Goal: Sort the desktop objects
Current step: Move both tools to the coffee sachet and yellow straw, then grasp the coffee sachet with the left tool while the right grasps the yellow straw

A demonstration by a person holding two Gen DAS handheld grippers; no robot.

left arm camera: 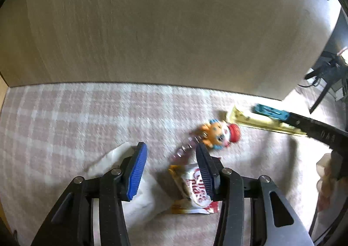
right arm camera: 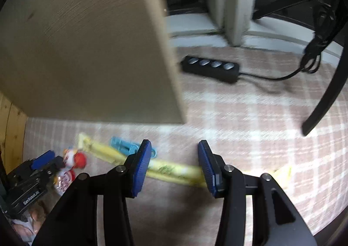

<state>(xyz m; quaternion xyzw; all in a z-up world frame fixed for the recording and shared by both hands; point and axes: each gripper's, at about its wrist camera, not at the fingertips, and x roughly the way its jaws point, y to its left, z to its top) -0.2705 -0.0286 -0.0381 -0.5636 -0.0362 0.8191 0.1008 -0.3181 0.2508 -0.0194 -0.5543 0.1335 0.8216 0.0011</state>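
My left gripper (left arm camera: 170,146) stands open and points down at a pink checked cloth (left arm camera: 65,119). A red and white snack packet (left arm camera: 195,189) lies under its right finger, and a white tissue (left arm camera: 102,163) under its left one. Just beyond are a small toy figure (left arm camera: 219,134) with a red hat and a bead chain (left arm camera: 184,148). My right gripper (right arm camera: 174,143) is open too, above a long yellow packet (right arm camera: 169,169) that touches neither pad. A light blue clip (right arm camera: 124,144) lies on that packet by the left finger.
A tall beige wooden panel (right arm camera: 87,50) stands on the cloth right behind the objects. A black power strip (right arm camera: 211,67) with its cable lies further back on the right. A black chair leg (right arm camera: 324,102) comes down at the far right. A wooden wall (right arm camera: 10,133) closes the left side.
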